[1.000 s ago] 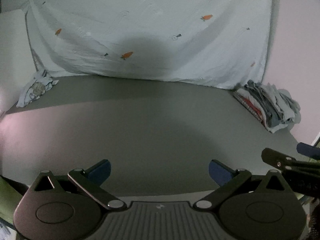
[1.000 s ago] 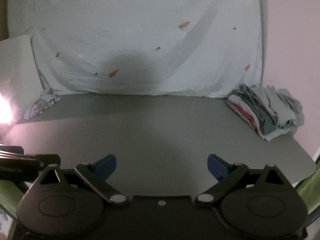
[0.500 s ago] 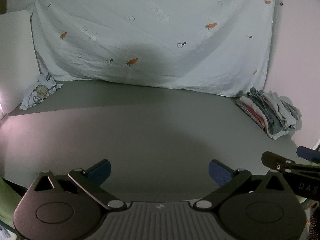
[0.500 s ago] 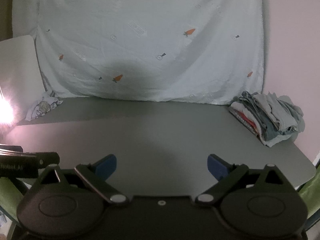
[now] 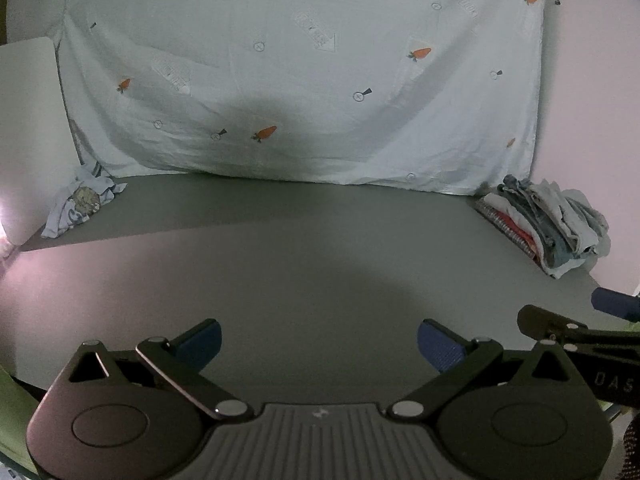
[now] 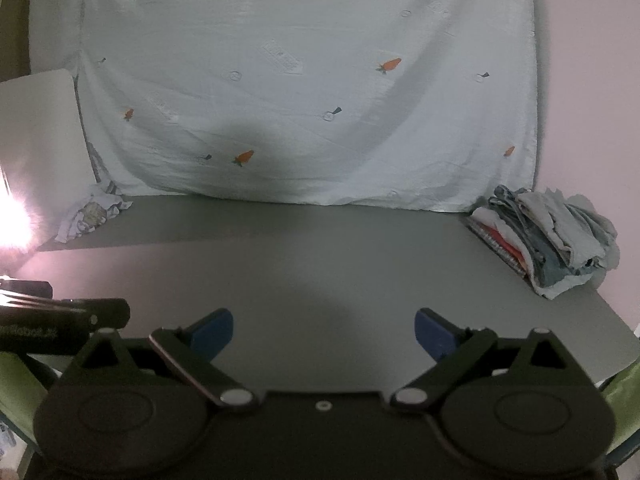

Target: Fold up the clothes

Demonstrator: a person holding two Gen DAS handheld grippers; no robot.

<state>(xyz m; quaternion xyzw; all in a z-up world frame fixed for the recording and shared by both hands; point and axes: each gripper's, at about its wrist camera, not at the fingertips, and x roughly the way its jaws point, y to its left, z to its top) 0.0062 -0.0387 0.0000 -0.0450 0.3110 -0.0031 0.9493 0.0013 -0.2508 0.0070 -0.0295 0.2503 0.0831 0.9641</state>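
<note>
Both the left gripper (image 5: 318, 342) and right gripper (image 6: 323, 330) are hovering wide open, holding nothing; a stack of folded clothes (image 6: 548, 248) is sitting on the grey counter (image 6: 320, 264), a crumpled pale printed garment (image 6: 90, 216) is waiting unfolded.

A crumpled pale garment (image 5: 78, 206) lies bunched at my tabletop's far left corner. A stack of folded clothes (image 5: 548, 228) sits at the far right edge, well apart.

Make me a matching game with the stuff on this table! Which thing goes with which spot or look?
Things:
1. crumpled shirt
2. stack of clothes
3. carrot-print sheet
4. left gripper

Spots or looks:
A. hanging behind the table
B. far right corner of the table
C. far left corner of the table
D. fingers wide apart, holding nothing

Pairs: 1-C, 2-B, 3-A, 4-D
</note>
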